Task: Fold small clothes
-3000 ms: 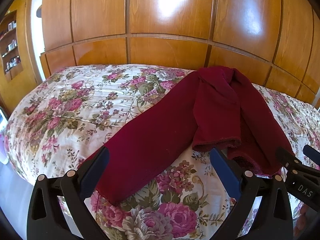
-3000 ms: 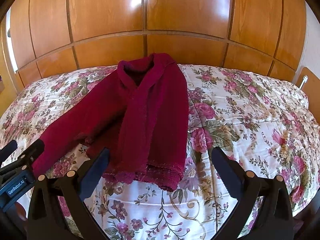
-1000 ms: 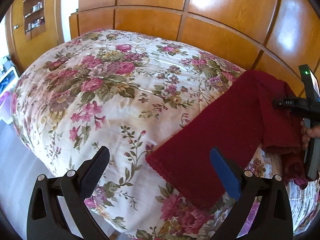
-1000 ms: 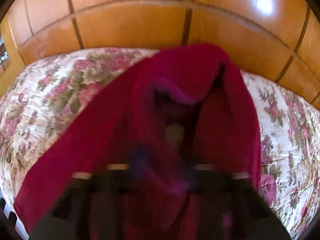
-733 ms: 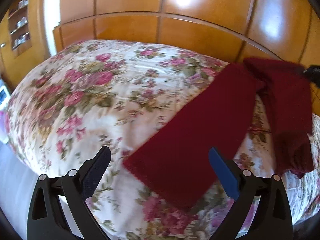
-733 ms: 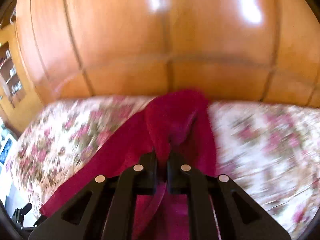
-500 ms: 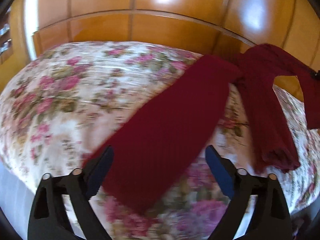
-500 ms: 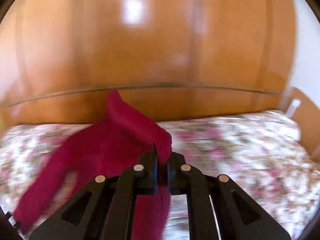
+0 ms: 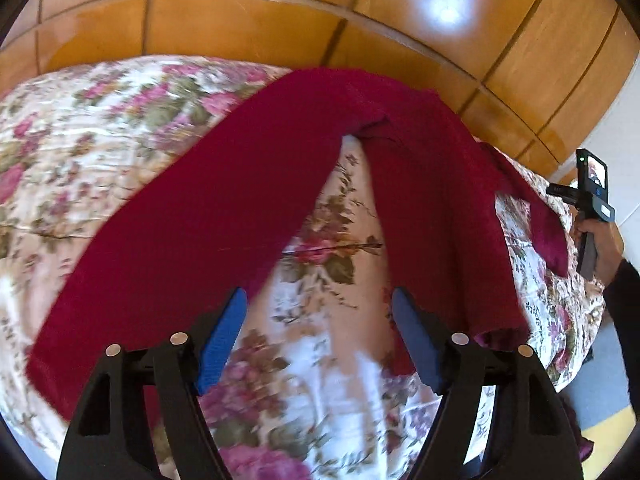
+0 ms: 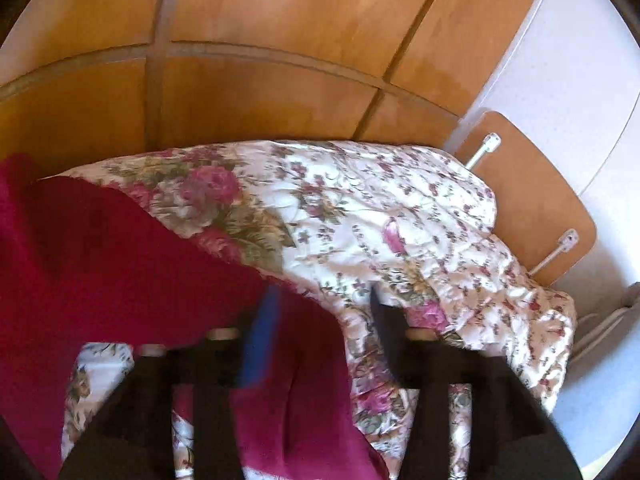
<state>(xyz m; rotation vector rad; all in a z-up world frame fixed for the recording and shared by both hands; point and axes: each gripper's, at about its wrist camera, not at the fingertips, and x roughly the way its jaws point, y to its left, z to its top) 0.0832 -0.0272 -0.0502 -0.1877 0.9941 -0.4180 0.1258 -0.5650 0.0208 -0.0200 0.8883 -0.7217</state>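
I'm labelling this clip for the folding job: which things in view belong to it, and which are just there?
Belongs to the job:
- dark red garment
- left gripper, jaws closing, nothing between them
- right gripper, jaws opening

Just there:
- floral bedspread
- wooden wardrobe

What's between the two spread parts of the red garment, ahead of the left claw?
Only bare floral bedspread shows between the red garment's two parts; left wrist view, left claw closing on nothing.

Your left gripper (image 9: 316, 336) hangs over the floral bed (image 9: 100, 128), its fingers (image 9: 222, 334) closing with only quilt between them. The red cardigan (image 9: 248, 184) lies spread, one sleeve reaching near-left. At the far right, your right hand (image 9: 600, 240) holds the other gripper's handle.
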